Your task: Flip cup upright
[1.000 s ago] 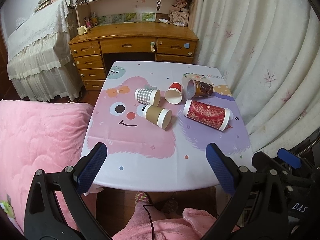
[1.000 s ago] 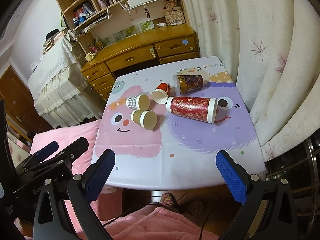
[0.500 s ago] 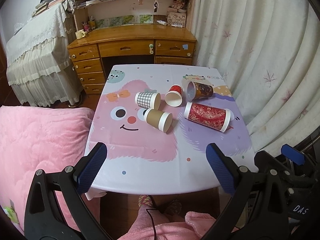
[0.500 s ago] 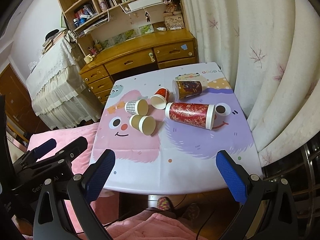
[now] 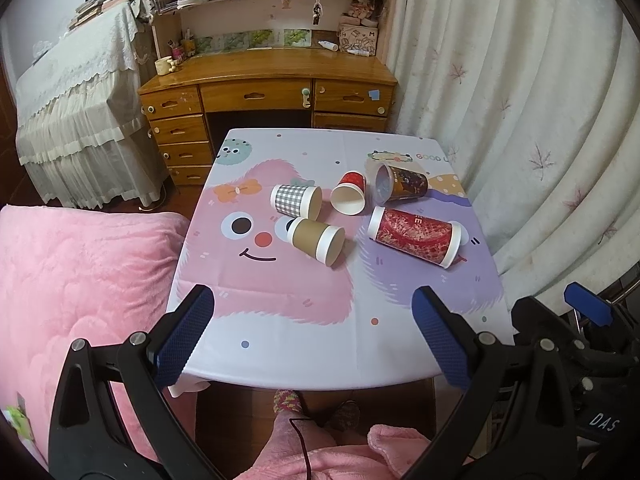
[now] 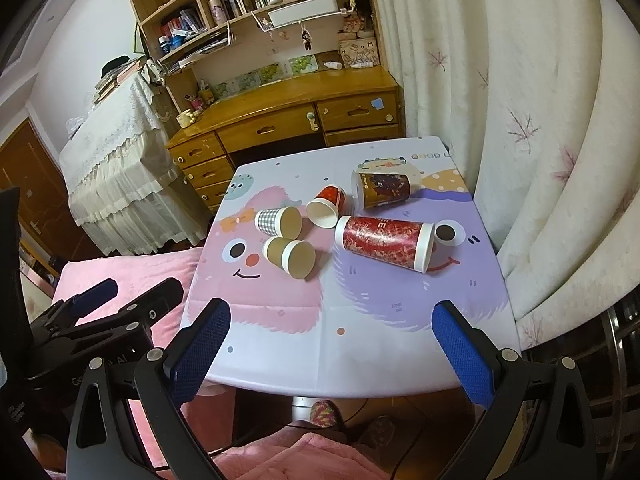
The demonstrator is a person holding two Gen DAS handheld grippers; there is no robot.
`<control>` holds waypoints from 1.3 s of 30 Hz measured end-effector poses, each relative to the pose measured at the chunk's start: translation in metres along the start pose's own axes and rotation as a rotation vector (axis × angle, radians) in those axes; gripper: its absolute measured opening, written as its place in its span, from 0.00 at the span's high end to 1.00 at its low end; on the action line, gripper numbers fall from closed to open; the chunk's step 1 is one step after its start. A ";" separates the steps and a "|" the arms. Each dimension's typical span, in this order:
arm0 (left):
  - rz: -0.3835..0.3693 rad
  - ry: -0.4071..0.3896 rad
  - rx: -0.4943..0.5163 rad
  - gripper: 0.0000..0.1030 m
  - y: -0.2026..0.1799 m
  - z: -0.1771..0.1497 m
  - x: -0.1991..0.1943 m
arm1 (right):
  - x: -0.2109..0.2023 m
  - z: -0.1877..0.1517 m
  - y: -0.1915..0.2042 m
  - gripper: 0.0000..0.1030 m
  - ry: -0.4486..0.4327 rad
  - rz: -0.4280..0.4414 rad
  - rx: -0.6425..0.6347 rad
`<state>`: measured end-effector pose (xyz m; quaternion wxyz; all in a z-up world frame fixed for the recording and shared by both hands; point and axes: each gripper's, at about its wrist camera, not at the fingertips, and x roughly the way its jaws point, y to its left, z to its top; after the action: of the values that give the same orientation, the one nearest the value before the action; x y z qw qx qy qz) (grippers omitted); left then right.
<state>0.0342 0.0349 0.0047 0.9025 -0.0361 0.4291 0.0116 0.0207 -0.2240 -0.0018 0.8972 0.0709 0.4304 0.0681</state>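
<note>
Several paper cups lie on their sides on a small table with a cartoon cloth (image 5: 280,320): a checked cup (image 5: 295,200), a brown cup (image 5: 316,240), a small red cup (image 5: 350,199), a dark brown cup (image 5: 400,183) and a long red cup (image 5: 414,236). They also show in the right wrist view, the brown cup (image 6: 289,257) nearest. My left gripper (image 5: 312,336) is open and empty, held back over the table's near edge. My right gripper (image 6: 330,344) is open and empty, also at the near edge.
A wooden desk (image 5: 272,80) with shelves stands behind the table. White curtains (image 5: 520,120) hang to the right. A pink bed (image 5: 80,280) is to the left. The person's pink-clad legs (image 5: 304,452) are below the table edge.
Both grippers have drawn a little nearer to the table and the view has tilted slightly. The cups have not moved.
</note>
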 end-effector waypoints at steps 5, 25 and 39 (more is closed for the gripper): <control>0.004 -0.004 0.000 0.04 0.000 -0.001 0.001 | 0.000 0.004 -0.004 0.00 -0.013 0.014 -0.003; 0.059 0.024 0.333 0.04 0.018 0.040 0.072 | 0.098 0.023 -0.004 0.03 0.121 0.120 0.060; -0.101 0.126 0.910 0.05 0.040 0.105 0.224 | 0.252 0.059 0.035 0.03 0.278 -0.027 0.102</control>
<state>0.2550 0.0803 -0.1054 0.7981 0.3425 0.4421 -0.2241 0.2208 -0.1473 -0.1511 0.8250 0.1004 0.5545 0.0431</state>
